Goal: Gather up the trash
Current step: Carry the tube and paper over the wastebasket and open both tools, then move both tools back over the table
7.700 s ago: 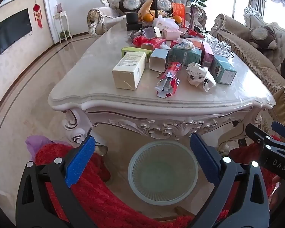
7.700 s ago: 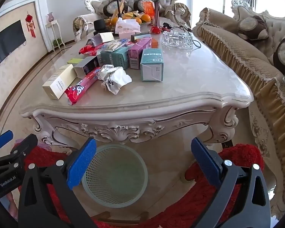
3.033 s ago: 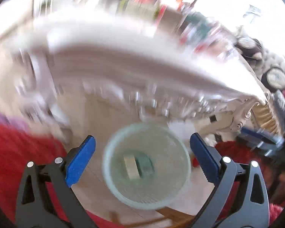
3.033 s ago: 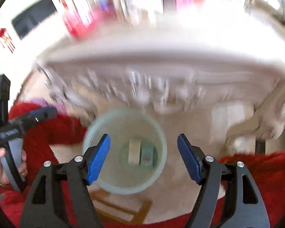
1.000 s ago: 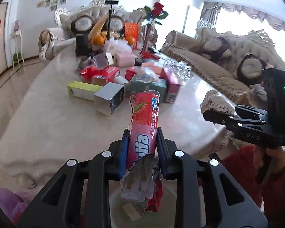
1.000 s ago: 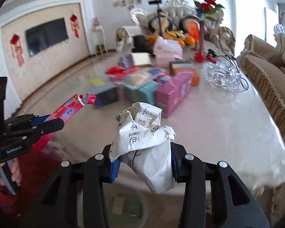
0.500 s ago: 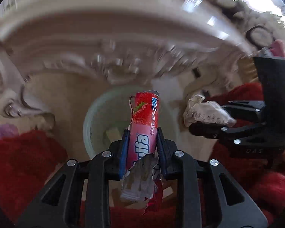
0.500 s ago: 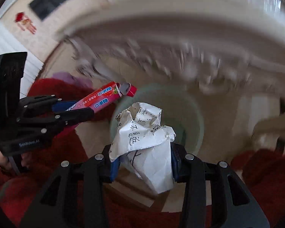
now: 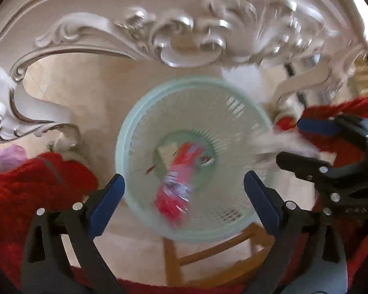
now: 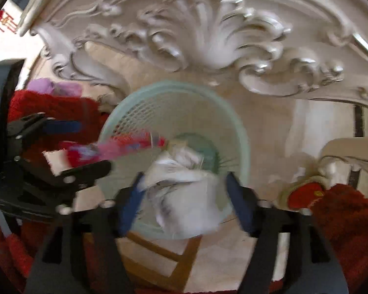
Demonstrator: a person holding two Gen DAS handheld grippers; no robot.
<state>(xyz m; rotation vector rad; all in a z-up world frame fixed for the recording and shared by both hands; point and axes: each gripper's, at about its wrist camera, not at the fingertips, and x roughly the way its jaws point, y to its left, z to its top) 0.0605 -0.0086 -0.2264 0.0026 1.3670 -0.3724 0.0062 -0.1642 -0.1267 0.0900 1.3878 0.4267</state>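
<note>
Trash is dropping into the pale green mesh wastebasket [image 9: 233,112] standing on the floor under the carved edge of the worktop [image 9: 184,36]. I am holding both grippers pointed steeply down over it. My left gripper [image 9: 184,196] is opening wide; its blue pads are touching nothing, and the red snack wrapper [image 9: 181,178] is showing blurred between them, released, over the basket's interior. A cream box [image 9: 166,150] is lying on the basket bottom beside the wrapper.

My right gripper [image 10: 184,201] is opening as well. The crumpled white paper [image 10: 184,186] is sitting between its pads, blurred; the pads are standing apart from its sides, so I am no longer pressing it. It is hanging over the near rim of the wastebasket.

In the right wrist view the left gripper is appearing at the left, with the wrapper streaked just beyond its fingers. A wooden frame [image 9: 208,252] is lying on the floor just below the basket. Red fabric [image 9: 24,191] is bordering both sides.
</note>
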